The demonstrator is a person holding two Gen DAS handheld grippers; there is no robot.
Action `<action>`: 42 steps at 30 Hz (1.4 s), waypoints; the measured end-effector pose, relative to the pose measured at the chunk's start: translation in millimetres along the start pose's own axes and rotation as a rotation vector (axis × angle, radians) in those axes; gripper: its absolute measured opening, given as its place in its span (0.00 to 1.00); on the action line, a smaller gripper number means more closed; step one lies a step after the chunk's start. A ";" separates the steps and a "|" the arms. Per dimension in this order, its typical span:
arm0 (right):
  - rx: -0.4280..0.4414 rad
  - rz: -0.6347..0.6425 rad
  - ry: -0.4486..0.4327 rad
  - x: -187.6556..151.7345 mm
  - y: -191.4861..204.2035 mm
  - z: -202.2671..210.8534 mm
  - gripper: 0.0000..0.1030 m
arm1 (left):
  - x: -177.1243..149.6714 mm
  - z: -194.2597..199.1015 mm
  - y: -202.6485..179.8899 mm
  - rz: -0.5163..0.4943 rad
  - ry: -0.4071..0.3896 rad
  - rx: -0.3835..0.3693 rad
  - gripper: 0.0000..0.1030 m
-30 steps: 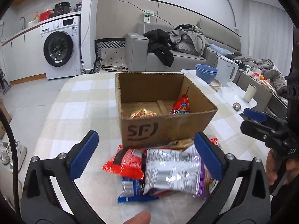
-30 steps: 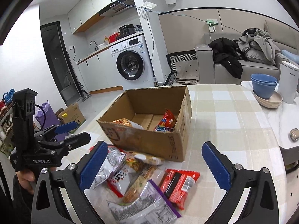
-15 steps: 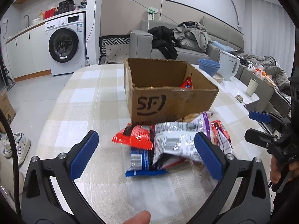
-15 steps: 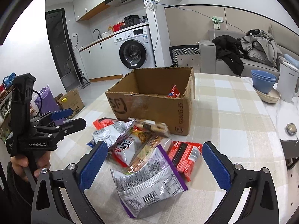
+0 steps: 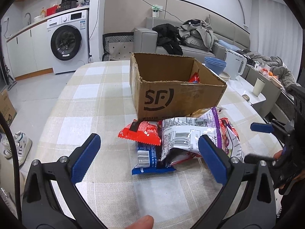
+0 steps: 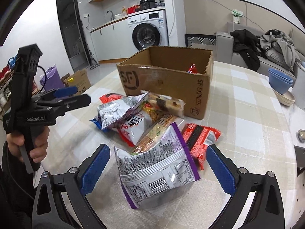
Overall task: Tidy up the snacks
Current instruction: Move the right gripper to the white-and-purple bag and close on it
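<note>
1. A cardboard box (image 5: 177,87) was seen at the centre of the left wrist view, standing open-topped on a checked surface (image 5: 91,105). Only the tip of one red packet (image 5: 194,78) could be seen inside it; the rest of its floor was hidden by the near wall.
2. A heap of snack packets was seen on the surface just in front of the box: a red packet (image 5: 142,132), a blue one (image 5: 150,160) partly beneath it, and a silver-and-purple bag (image 5: 190,133) lying over both.
3. In the right wrist view, a second silver-and-purple bag (image 6: 158,169) was seen at lower centre, with a red packet (image 6: 202,141) to its right and a clear-wrapped bar (image 6: 164,103) leaning against the box.
4. The task was judged to be at an early stage: most packets were left outside the box.
5. The left gripper (image 5: 150,160) was seen with fingers spread wide and nothing held, low over the blue packet.
6. The right gripper (image 6: 158,168) was likewise seen wide open and empty, its fingers on either side of the nearest bag.
7. Stacked blue bowls (image 6: 280,82) were seen at the right edge and a washing machine (image 6: 148,31) at upper centre. The overlapping packets were judged the main hindrance to a clean single grasp.
</note>
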State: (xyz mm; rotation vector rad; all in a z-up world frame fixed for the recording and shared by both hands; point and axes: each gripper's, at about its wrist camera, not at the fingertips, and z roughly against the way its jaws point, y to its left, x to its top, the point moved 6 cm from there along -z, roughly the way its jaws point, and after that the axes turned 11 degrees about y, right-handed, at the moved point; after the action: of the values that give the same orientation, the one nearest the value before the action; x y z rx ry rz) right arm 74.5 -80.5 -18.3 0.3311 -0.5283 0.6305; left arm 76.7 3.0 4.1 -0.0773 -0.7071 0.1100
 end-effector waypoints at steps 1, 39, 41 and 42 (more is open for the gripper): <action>0.011 0.023 0.020 -2.7 3.3 -3.9 1.00 | 0.1 -0.8 -0.6 -0.003 0.001 -0.001 0.99; 0.034 -0.052 0.113 -11.2 -15.8 -57.5 0.99 | -10.6 -33.0 -2.8 -0.031 0.058 0.003 0.99; 0.053 -0.063 0.109 -11.8 -17.3 -56.4 0.99 | -11.2 -34.1 -2.9 -0.032 0.061 0.002 0.99; 0.058 -0.063 0.110 -12.2 -17.2 -56.0 0.98 | -11.2 -35.0 -3.4 -0.033 0.062 0.003 0.99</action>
State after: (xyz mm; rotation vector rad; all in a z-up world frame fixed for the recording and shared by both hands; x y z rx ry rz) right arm 97.5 -74.4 -73.3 0.3642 -0.3939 0.6000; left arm 91.4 -2.9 -29.2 -0.0662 -0.6462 0.0763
